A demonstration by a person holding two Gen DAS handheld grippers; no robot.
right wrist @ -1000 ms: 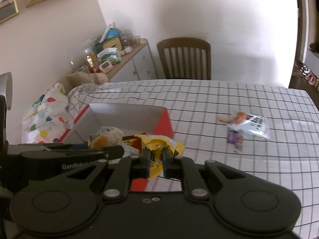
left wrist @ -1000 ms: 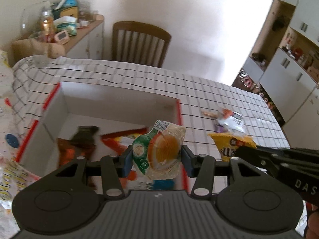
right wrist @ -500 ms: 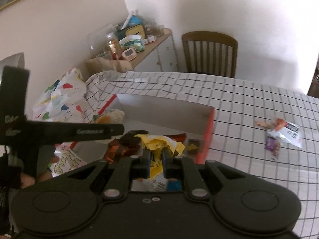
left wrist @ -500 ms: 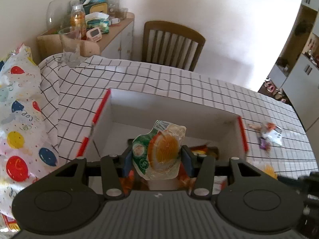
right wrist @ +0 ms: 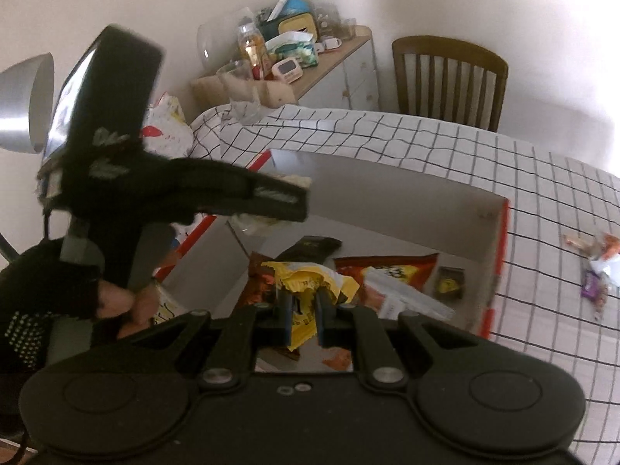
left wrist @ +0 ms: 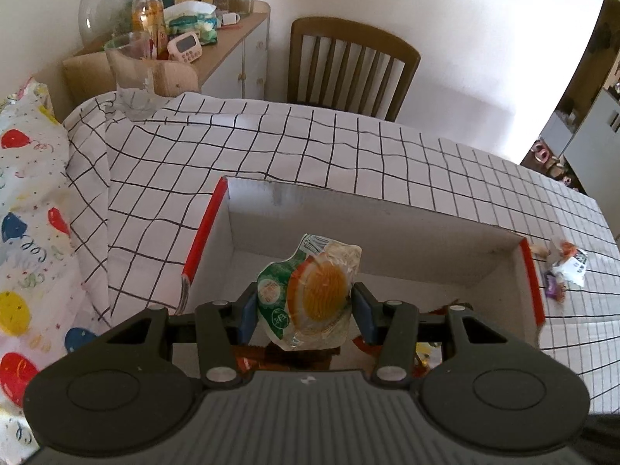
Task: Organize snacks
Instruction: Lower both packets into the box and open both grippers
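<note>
My left gripper (left wrist: 306,312) is shut on a clear snack packet with a green label and an orange round (left wrist: 310,298), held above the open white box with red edges (left wrist: 387,221). My right gripper (right wrist: 302,310) is shut on a yellow snack bag (right wrist: 310,283), held over the same box (right wrist: 387,178). The box holds several snacks, among them an orange-red chip bag (right wrist: 387,267) and a dark packet (right wrist: 310,246). The left gripper body (right wrist: 232,193) also shows in the right wrist view, over the box's left side.
Loose snack packets (left wrist: 564,267) lie on the checked tablecloth (left wrist: 310,147) right of the box, also in the right wrist view (right wrist: 598,267). A glass (left wrist: 131,73) stands at the table's far left corner. A wooden chair (left wrist: 348,66) and a cluttered sideboard (left wrist: 217,27) stand behind.
Both grippers have moved left and over the box, each still holding its snack. The loose packets now lie further right in both views.
</note>
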